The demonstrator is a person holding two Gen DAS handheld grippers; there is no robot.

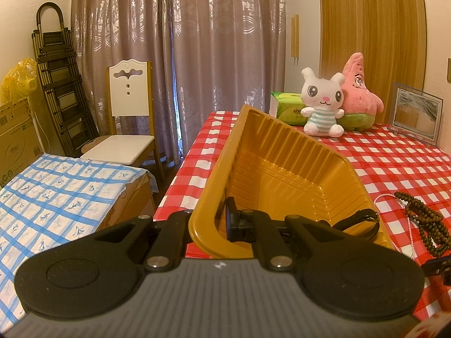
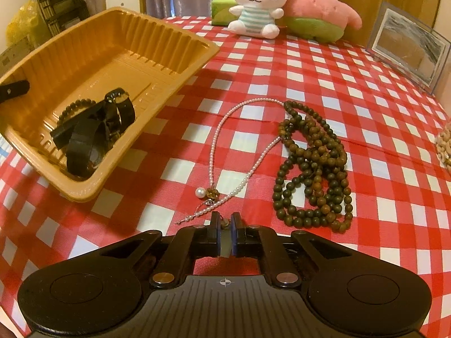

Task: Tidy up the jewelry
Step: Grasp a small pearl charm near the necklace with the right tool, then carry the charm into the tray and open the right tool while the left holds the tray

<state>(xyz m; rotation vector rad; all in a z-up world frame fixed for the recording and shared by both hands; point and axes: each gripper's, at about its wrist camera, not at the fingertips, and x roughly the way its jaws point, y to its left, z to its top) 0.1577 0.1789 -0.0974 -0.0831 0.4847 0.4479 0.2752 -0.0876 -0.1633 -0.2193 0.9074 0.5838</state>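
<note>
Left hand-held gripper (image 1: 210,222) clamps tray (image 1: 282,152) rim; right hand-held gripper (image 2: 225,225) near-closed at pearl necklace (image 2: 225,129); wooden beads (image 2: 313,166) beside.

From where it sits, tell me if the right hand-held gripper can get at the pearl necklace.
Probably yes. The right hand-held gripper sits right at the pearl necklace, nearly shut around its tail end. Nothing lies between them; the wooden beads lie off to its right.

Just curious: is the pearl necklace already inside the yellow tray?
No, the pearl necklace lies on the checkered tablecloth, outside the yellow tray.
</note>
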